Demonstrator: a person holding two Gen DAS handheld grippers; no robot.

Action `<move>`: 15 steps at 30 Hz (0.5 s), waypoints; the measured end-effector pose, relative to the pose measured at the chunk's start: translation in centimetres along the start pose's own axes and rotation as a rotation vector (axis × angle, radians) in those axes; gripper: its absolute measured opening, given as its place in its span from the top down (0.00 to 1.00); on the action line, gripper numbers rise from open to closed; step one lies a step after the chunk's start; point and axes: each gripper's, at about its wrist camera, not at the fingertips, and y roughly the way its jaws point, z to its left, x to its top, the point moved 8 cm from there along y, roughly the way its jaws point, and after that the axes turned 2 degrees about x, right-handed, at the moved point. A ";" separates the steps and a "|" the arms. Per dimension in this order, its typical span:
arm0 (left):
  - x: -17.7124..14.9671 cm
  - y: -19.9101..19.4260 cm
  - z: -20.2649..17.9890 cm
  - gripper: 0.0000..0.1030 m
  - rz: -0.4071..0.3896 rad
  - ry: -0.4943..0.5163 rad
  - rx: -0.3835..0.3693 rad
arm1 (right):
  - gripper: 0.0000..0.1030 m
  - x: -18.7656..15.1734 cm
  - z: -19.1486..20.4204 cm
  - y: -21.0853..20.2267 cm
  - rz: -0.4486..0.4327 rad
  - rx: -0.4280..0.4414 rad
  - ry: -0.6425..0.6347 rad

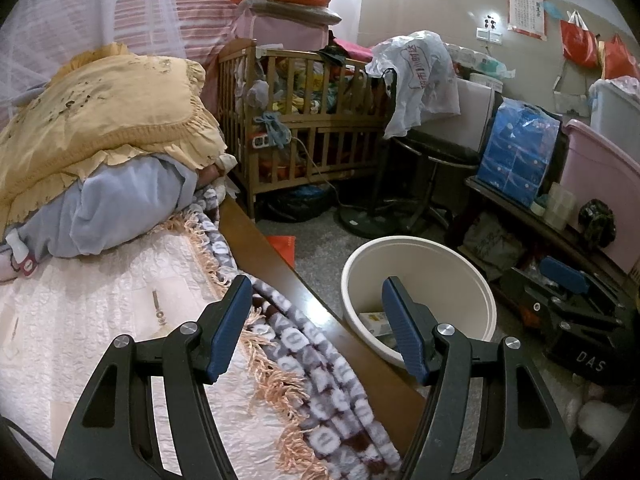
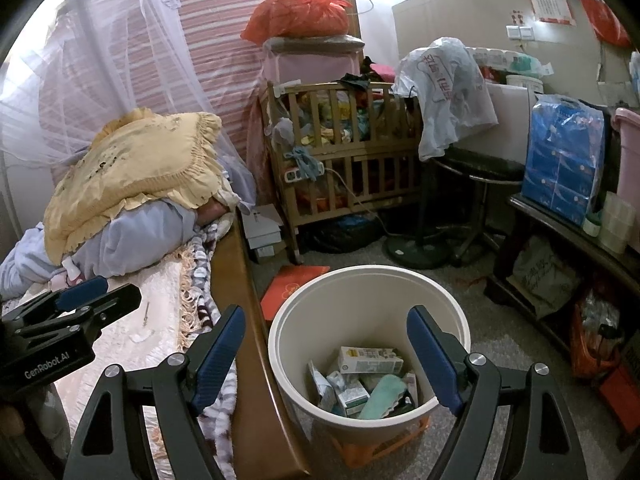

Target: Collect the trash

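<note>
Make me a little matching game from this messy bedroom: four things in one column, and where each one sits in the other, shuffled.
Things:
1. yellow pillow
2. orange bag
3. small cartons
4. blue package

Places:
A. inside the white bin
B. on the dark shelf at the right
C. on the bed, atop bluish bedding
D. high on the pink stack behind the wooden crib

Pairs: 1-C, 2-D, 3-A, 4-B

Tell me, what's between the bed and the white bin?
In the right wrist view, the bed's brown wooden side rail runs between the quilted bedding and the white bin, beside the fringed blanket.
</note>
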 end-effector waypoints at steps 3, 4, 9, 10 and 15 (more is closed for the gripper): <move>0.0 0.0 0.0 0.36 0.000 0.001 0.001 | 0.21 0.2 0.0 0.1 0.000 0.001 -0.001; 0.0 0.0 0.0 0.35 0.001 0.001 0.000 | 0.21 0.2 0.0 0.1 0.001 0.001 -0.001; -0.1 0.1 -0.1 0.35 0.002 0.001 0.001 | 0.21 -0.2 -0.2 0.1 0.006 -0.001 0.003; -0.1 0.1 -0.1 0.35 0.002 0.000 0.000 | 0.21 -0.4 -0.3 0.0 0.006 -0.001 0.003; -0.1 0.1 -0.1 0.35 0.002 0.002 0.000 | 0.21 -0.2 -0.2 0.1 0.006 -0.002 0.004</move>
